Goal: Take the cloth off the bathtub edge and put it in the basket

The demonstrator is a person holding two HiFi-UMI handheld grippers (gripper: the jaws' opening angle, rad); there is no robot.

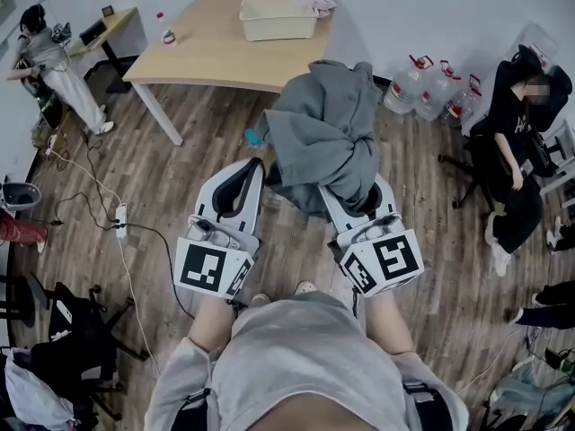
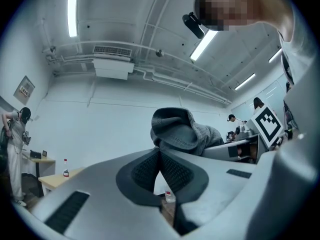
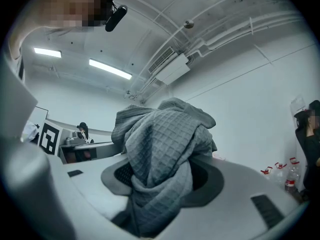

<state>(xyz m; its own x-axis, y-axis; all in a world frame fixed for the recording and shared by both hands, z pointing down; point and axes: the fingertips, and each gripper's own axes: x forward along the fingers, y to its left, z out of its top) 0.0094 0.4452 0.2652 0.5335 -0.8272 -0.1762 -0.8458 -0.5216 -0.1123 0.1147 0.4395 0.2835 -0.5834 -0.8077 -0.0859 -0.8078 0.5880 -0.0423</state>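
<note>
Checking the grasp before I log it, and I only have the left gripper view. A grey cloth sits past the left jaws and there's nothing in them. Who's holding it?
Observer: The right gripper is. Its own view shows the cloth bunched between its jaws, with the pads pressing on it.
Operator: Is the basket anywhere? It's not in my view.
Observer: Yes. The head view shows a cream basket on the wooden table, ahead of both grippers.
Operator: Is the cloth over it yet?
Observer: No. In the head view the cloth is short of the basket, mostly over the wood floor.
</note>
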